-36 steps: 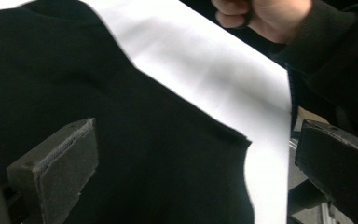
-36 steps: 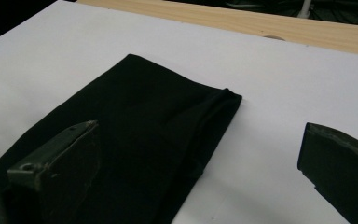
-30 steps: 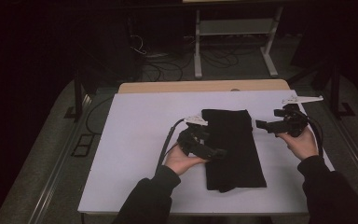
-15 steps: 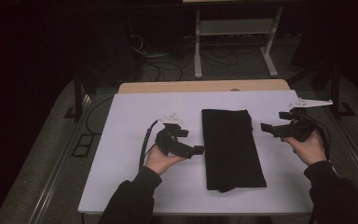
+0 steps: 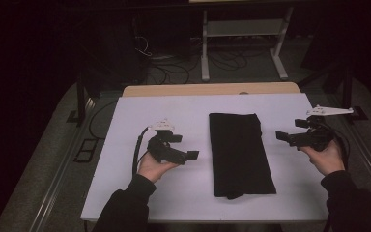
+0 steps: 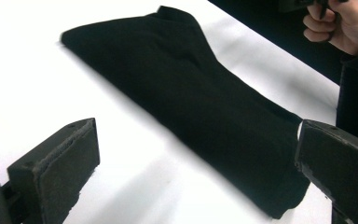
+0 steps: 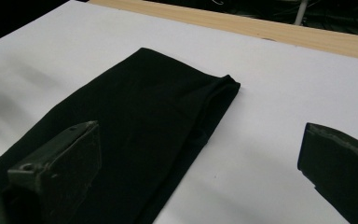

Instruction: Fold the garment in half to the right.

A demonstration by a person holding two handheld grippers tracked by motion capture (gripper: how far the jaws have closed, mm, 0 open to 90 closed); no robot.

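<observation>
A black cloth (image 5: 240,152) lies folded into a long strip in the middle of the white table (image 5: 183,113). My left gripper (image 5: 192,155) hovers to the left of the cloth, open and holding nothing. In the left gripper view the cloth (image 6: 200,100) runs slantwise ahead of the wide-apart jaws. My right gripper (image 5: 281,137) is held to the right of the cloth, open as well. The right gripper view has the cloth (image 7: 135,130) and its far folded corner between and beyond its jaws.
A wooden strip (image 5: 212,89) edges the table's far side. Behind it stand a white metal frame (image 5: 241,34) and cables on the dark floor. A person's hand (image 6: 340,25) holding the other gripper appears at the top right of the left gripper view.
My left gripper left the cloth and moved left, off it. My right gripper drew back to the right. The cloth now lies flat and alone on the table.
</observation>
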